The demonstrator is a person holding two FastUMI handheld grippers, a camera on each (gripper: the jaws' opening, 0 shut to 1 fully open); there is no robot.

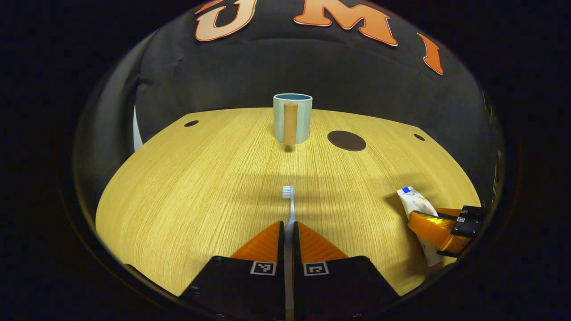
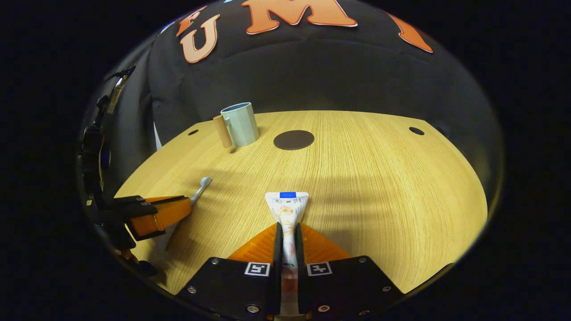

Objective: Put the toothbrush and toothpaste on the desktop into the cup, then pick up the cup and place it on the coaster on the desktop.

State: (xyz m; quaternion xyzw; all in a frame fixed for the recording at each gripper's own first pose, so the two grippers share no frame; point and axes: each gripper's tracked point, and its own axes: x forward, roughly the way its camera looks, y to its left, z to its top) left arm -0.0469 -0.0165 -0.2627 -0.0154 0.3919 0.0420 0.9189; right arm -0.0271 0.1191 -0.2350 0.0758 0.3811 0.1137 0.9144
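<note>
Standing cup (image 1: 292, 118) | left gripper (image 1: 288, 232) clamps toothbrush (image 1: 290, 206)

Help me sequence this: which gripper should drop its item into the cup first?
Probably left: its gripper, shut on the toothbrush, faces the cup head-on.

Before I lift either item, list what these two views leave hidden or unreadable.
- Toothbrush handle, left gripper view: its rear runs between the left gripper jaws, out of sight.
- Toothpaste cap end, right gripper view: buried between the right gripper jaws.
- Cup inside, both views: the rim hides the bottom.
- Toothpaste print: too small to read.
</note>
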